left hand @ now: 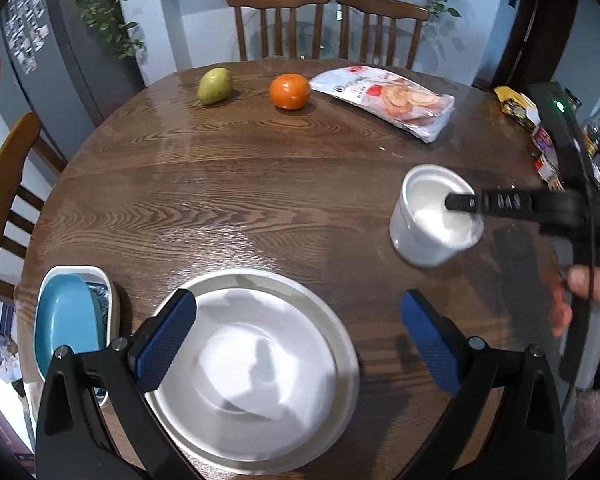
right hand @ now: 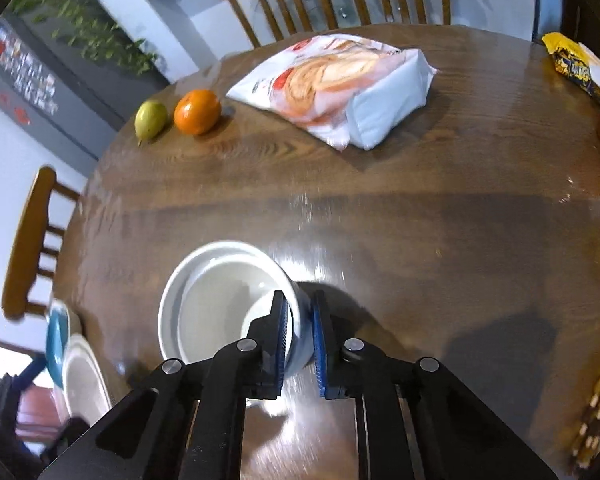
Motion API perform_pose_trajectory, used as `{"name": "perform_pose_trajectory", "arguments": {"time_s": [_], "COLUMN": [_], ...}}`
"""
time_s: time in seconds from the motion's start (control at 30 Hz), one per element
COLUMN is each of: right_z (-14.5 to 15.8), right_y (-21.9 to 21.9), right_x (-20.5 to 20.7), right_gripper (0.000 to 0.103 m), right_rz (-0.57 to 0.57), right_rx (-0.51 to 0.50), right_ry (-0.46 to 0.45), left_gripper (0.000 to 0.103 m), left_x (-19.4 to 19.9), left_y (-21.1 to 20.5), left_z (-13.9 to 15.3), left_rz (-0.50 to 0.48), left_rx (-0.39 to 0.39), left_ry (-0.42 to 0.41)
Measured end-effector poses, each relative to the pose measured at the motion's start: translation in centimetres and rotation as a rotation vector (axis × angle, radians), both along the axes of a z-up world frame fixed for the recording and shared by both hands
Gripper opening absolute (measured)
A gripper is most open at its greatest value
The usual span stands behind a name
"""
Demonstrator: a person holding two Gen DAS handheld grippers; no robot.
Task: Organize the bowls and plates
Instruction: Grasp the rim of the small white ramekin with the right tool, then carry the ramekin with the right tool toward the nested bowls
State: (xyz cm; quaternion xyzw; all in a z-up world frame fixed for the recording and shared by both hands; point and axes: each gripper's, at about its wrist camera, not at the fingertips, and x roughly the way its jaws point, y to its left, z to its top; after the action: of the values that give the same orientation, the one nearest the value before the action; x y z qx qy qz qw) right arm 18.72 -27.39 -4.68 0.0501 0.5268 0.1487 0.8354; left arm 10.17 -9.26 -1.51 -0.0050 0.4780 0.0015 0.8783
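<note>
clamping white bowl [right hand: 224,304] by its near wall — right gripper [right hand: 300,336], on round wooden table [right hand: 420,208]; left gripper [left hand: 300,336] spread wide, empty, hovering over white plate [left hand: 260,360] beside blue dish [left hand: 64,320].

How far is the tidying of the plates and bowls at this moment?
Done, it seems: a blue dish already lies in the patterned dish at the table's near left edge. In hand: the right gripper is shut on the wall of the white bowl, one finger inside. Left: the white plate sits alone, under the open left gripper.
</note>
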Motion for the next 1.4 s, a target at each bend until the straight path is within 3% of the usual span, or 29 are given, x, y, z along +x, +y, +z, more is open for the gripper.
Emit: {"name": "perform_pose_trajectory", "arguments": {"time_s": [0.13, 0.33, 0.57, 0.67, 0.87, 1.17, 1.4], "right_z": [-0.3, -0.8, -1.2, -1.4, -1.4, -1.6, -1.6], "right_y": [-0.5, -2.5, -4.2, -4.8, -4.9, -4.7, -4.5], "right_x": [-3.8, -8.6, -12.6, -13.7, -15.0, -16.0, -17.0], "right_gripper": [0.013, 0.013, 0.013, 0.013, 0.013, 0.013, 0.013], "right_rz": [0.036, 0.003, -0.052, -0.073, -0.093, -0.089, -0.103], "right_rx": [-0.038, 0.016, 0.064, 0.084, 0.086, 0.074, 0.067], "right_ry": [0.003, 0.022, 0.022, 0.019, 0.003, -0.025, -0.053], "left_gripper": [0.100, 0.094, 0.075, 0.073, 0.057, 0.021, 0.020], "left_x": [-0.1, -1.3, -3.1, -3.4, -4.1, -4.1, -4.5], "left_y": [-1.7, -6.1, -9.9, -10.9, -11.7, -11.9, -12.2], "left_z": [-0.6, -0.9, -2.8, -3.8, -5.6, -6.6, -6.8], "left_rz": [-0.076, -0.236, -0.384, -0.410, -0.412, -0.381, -0.375], "left_rx": [-0.021, -0.013, 0.016, 0.018, 0.001, -0.077, -0.057], "left_ry": [0.032, 0.046, 0.122, 0.164, 0.224, 0.246, 0.208]}}
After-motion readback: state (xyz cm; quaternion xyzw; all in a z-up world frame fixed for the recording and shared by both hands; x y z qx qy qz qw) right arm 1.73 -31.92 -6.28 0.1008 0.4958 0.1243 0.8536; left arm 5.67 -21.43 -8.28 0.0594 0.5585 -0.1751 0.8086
